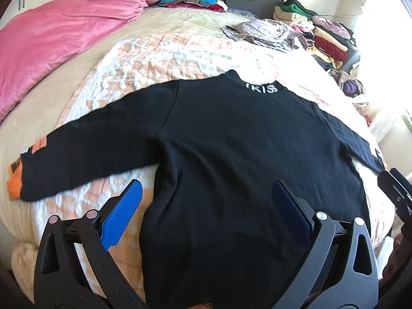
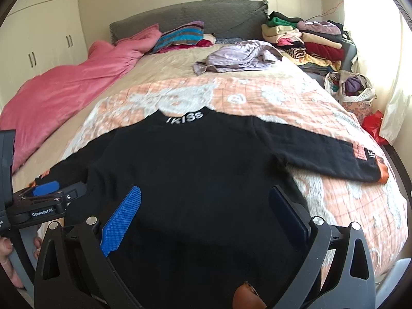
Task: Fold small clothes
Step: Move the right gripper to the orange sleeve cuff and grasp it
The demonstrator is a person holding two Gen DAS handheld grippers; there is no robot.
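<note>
Nearest to each camera, the two grippers are hanging over the lower part of a black sweater [image 2: 195,170] that is lying spread flat, back up, on the bed [image 2: 322,195]. Seen from its own wrist camera, the left gripper [image 1: 206,200] is standing with its jaws wide apart and nothing between them, one blue pad [image 1: 123,213] over the quilt just beside the sweater's edge and the other over the black cloth; whether either is touching the fabric is hard to tell. Likewise the right gripper [image 2: 204,206] is gaping wide and gripping nothing, both fingers hovering over the sweater's body. The hem is being cut off by the lower edge of both views, behind the gripper frames. A fingertip [image 2: 5,249] is showing at the left edge of the right wrist view, mostly hidden behind the other gripper's body. Farther out, both sleeves are stretching sideways, each ending in an orange cuff [image 2: 383,172]; the left sleeve's end is blurred and partly cropped. White letters [image 2: 184,117] are sitting at the collar, too soft to read surely. Beyond, a lilac garment [image 2: 239,56] is lying crumpled mid-bed, a pink blanket [image 2: 64,95] is running along the left side, and a pile of folded clothes [image 2: 309,41] is stacked near the grey headboard [image 2: 180,15].
</note>
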